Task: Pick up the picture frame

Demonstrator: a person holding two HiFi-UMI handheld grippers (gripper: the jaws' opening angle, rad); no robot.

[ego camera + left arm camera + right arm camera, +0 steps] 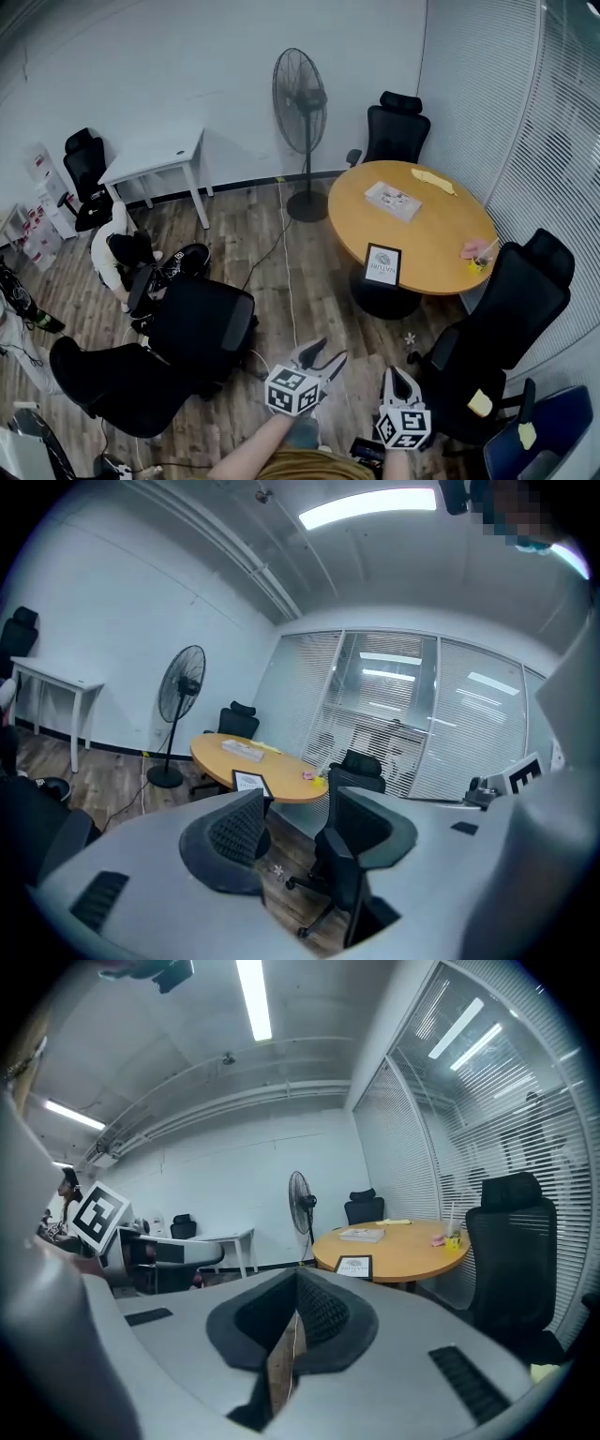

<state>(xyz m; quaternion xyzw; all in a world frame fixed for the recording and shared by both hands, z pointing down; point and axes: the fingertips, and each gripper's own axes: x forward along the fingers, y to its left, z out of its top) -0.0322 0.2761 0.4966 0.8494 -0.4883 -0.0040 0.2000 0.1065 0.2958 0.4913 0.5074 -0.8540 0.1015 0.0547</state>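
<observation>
The picture frame (382,264) stands upright at the near edge of the round table (441,239), facing the person, with a flat book (393,200) lying farther back on the tabletop. A black chair (525,291) is drawn up at the table's right side and a standing fan (300,103) is behind it. Both grippers are well short of the table: the left gripper (325,351) has its jaws spread with nothing between them, the right gripper (394,377) has its jaws pressed together, empty
</observation>
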